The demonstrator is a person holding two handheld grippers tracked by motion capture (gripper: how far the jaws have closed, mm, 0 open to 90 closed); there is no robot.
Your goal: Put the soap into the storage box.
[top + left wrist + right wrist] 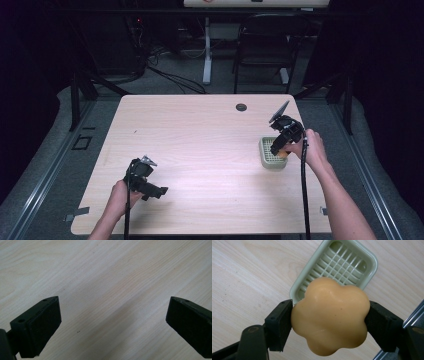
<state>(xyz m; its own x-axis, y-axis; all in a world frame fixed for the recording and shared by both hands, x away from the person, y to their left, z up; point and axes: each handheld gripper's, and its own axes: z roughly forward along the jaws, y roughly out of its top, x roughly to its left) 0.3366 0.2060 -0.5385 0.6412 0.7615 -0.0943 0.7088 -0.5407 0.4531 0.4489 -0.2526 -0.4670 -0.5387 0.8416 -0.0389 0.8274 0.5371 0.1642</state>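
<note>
A flower-shaped orange soap bar [329, 317] is clamped between the two black jaws of my right gripper [329, 322], which is shut on it. It hangs just above the near end of a pale green soap dish [367, 261] with a slatted grid floor. From above, the right gripper [281, 146] sits over the soap dish [265, 159] near the table's right side, a bit of orange soap [283, 154] showing under it. My left gripper [156, 191] rests low at the front left, jaws wide apart over bare wood [112, 302], nothing between them.
The light wood table [200, 145] has a small dark round grommet [241, 107] at the back centre. The table's right edge [412, 315] lies close to the dish. A black chair [262, 45] and a desk leg stand beyond the table.
</note>
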